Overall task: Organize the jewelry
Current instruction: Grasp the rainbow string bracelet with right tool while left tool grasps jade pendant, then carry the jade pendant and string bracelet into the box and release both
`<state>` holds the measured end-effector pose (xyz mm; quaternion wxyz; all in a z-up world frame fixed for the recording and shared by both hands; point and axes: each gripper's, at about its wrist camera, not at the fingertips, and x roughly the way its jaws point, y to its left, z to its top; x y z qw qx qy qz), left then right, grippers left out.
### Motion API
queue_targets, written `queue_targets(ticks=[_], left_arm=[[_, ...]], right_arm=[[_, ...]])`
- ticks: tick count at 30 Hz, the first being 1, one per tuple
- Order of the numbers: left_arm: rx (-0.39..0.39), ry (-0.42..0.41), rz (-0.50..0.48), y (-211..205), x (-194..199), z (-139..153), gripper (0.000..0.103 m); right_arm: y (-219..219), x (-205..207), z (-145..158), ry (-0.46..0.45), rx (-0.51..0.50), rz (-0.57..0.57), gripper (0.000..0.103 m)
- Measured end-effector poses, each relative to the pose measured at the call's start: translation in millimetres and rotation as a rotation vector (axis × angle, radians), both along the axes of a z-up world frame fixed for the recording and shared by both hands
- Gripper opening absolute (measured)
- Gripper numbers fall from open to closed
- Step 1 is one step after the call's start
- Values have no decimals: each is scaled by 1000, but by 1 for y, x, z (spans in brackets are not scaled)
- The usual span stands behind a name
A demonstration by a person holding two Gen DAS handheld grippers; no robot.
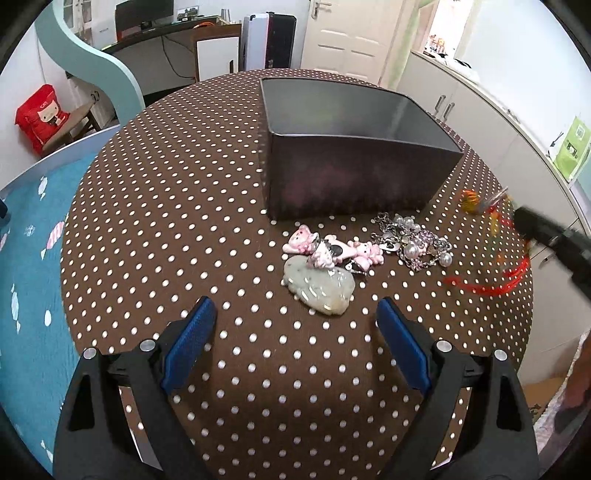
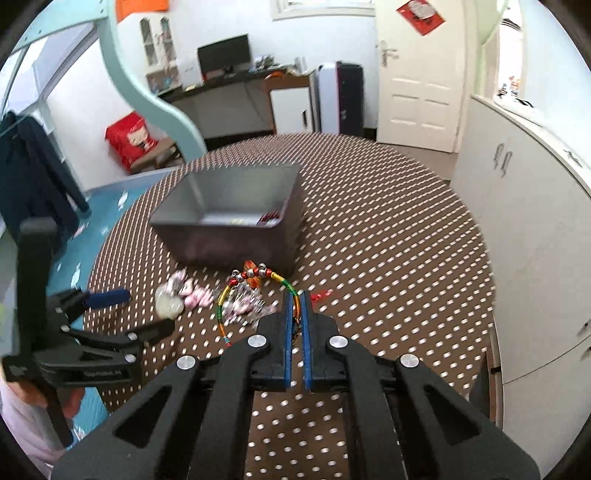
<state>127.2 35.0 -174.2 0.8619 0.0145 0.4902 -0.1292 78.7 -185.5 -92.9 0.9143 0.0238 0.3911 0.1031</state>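
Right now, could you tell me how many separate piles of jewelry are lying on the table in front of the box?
2: the pink charms with the pale stone pendant near the middle, and the silver pearl chains to their right. Pieces inside the box are mostly hidden.

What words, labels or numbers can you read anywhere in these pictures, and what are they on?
None can be read for certain.
Left gripper body: a faint embossed line, too blurred to read.
Green sign on the cabinet: print and a code square, too small to read.
Red bag: a cartoon figure, no legible words.
Red poster on the door: blurred, unreadable.
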Motion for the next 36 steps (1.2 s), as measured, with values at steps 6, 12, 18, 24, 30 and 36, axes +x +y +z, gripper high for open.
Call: queue_targets(ticks=[6,12,18,24,30,36], left_arm=[[55,-42,-22,-13,8,-4,81],[86,-71,-58,-21,9,-1,43],[73,-64,-66,-15,6,-2,43],[63,-51,-70,-12,-2,-1,43],[52,-77,-62,-6,-7,11,43],[35,-145,-53,0,-8,40,43]], right_arm=[[-16,1,9,-34,32,-21,3],[-18,6,7,-23,58,-12,3],[-19,7,8,-21,68,-12,3],[-20,8,9,-25,71,-8,3],[-14,10,16,-41,67,4,3],[-2,19,32,-81,58,30,3]])
